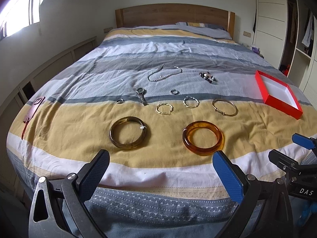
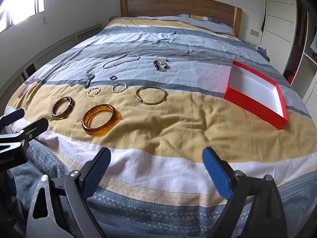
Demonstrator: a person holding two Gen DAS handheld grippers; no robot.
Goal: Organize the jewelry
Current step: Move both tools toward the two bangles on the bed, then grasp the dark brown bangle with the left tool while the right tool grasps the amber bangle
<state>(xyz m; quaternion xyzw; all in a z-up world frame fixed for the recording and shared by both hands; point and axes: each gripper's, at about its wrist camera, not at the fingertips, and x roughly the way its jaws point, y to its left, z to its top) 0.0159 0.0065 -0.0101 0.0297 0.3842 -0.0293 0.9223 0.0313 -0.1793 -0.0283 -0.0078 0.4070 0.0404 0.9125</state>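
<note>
Jewelry spread on bed [image 1: 79, 123], red box [image 2: 255, 97] at right, bare inside. Amber bangle [image 1: 202, 138] nearest: hard, smooth, light, maybe slippery; best pinched across rim. Left gripper [image 1: 162, 170] and right gripper [image 2: 156, 168] wide apart, holding nothing.

A wide bed [image 1: 158, 63] fills the room, covered by a striped quilt [image 2: 178, 123] in grey, white and mustard bands. At its far end stands a wooden headboard [image 1: 174, 14] against a pale wall [image 1: 83, 2], with grey pillows [image 1: 204, 28] just before it. Left of the bed a bright window [image 1: 17, 8] pours in daylight above low panelled cabinets [image 1: 59, 59]. Right of the bed rise white wardrobe doors [image 1: 269, 19] and open shelves with hanging clothes [image 1: 308, 29].
</note>
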